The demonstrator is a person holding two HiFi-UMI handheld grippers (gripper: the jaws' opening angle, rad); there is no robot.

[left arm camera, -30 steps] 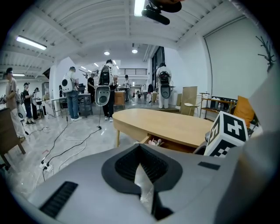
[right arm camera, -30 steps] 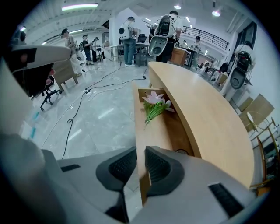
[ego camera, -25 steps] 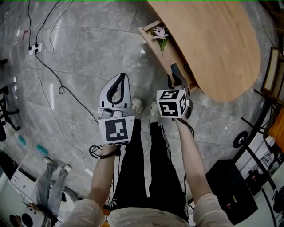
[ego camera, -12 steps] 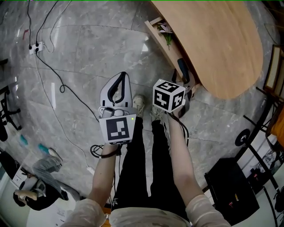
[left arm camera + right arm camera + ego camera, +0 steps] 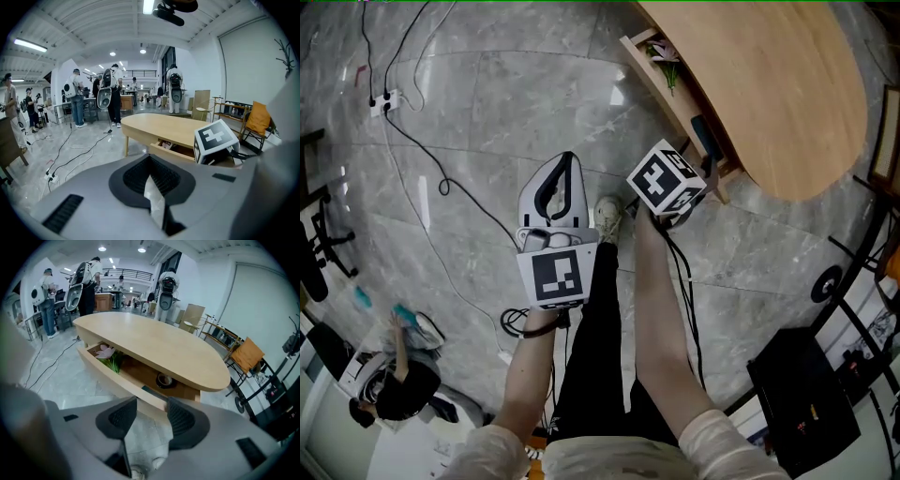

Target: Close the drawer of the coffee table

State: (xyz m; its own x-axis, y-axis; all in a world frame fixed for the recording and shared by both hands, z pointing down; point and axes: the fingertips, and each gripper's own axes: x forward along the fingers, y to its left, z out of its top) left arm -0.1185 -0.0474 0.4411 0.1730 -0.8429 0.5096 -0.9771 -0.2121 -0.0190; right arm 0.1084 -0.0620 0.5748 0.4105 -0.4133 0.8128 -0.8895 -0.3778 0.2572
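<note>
Standing well apart, the jaws of the right gripper (image 5: 151,411) have just been opening, and nothing is clamped between them. Through the gap the right gripper view shows the front board of the drawer (image 5: 131,376) and grey floor, with neither pad pressing on the wood. In the head view this gripper (image 5: 698,150) tilts steeply down, its tips at the near end of the drawer's front edge; whether they touch the board cannot be told. Its marker cube (image 5: 667,178) sits just behind, turned corner-up, and the right forearm runs straight back from it toward the body.

The drawer (image 5: 675,94) is open, pulled out from the long side of the coffee table (image 5: 769,84) on the person's side. A pink flower (image 5: 107,352) lies at its far end and a small dark round thing (image 5: 164,379) lies deeper in, under the tabletop's edge.

The left gripper (image 5: 150,164) has its jaws closed together, with only a pale sliver showing at the seam. It hangs over bare floor, well apart from the table's edge, pointing ahead and slightly down (image 5: 565,164). The left forearm lies about parallel to the right one. A pale shoe (image 5: 607,217) shows on the floor between the two grippers.
</note>
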